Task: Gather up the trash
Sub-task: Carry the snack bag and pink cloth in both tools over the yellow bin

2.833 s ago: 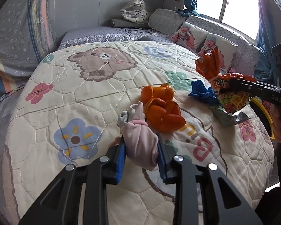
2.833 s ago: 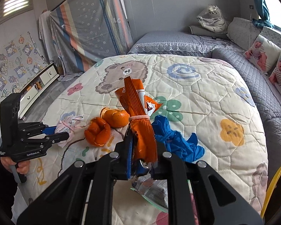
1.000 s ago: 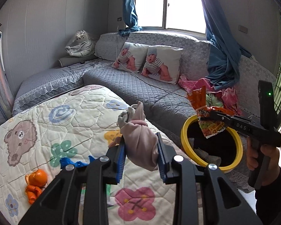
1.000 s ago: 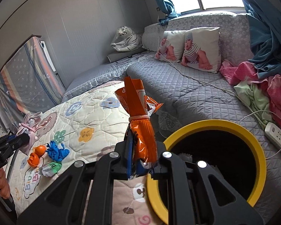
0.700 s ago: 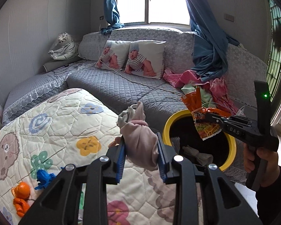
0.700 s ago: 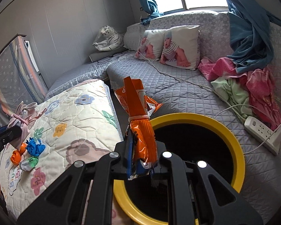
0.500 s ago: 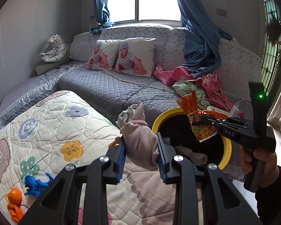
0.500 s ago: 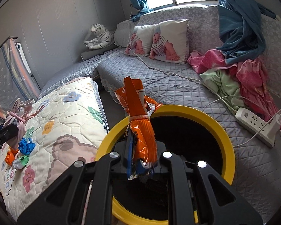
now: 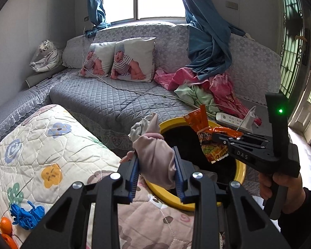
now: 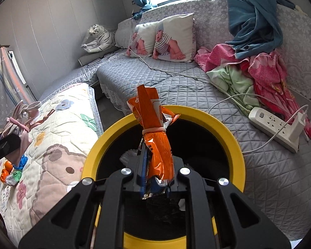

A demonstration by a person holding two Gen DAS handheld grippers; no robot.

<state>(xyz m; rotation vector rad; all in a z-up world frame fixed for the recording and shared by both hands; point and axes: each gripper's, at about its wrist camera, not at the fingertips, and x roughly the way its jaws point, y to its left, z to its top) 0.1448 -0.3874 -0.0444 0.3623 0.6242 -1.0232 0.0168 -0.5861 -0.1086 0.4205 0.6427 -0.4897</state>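
My left gripper (image 9: 156, 166) is shut on a pale pink tied bundle (image 9: 155, 157), held at the near rim of a yellow-rimmed black trash bin (image 9: 240, 167). My right gripper (image 10: 155, 170) is shut on an orange snack bag (image 10: 155, 141) tied with a band, directly over the bin's dark opening (image 10: 197, 137). From the left wrist view the right gripper (image 9: 219, 139) holds the snack bag (image 9: 205, 137) above the bin. In the right wrist view the left gripper (image 10: 8, 143) and its bundle (image 10: 18, 124) sit at the far left.
On the floral quilt (image 9: 51, 145) lie a blue glove (image 9: 24, 215) and orange peels (image 9: 5, 228). A grey sofa (image 10: 176, 87) holds pillows, pink and green clothes (image 10: 248, 68) and a white power strip (image 10: 275, 128) with cable. White crumpled trash lies inside the bin.
Both grippers swung from the quilt toward the sofa side and came down over the yellow bin. The snack bag now hangs over the bin's opening; the bundle is at its rim. Both grips are unchanged.
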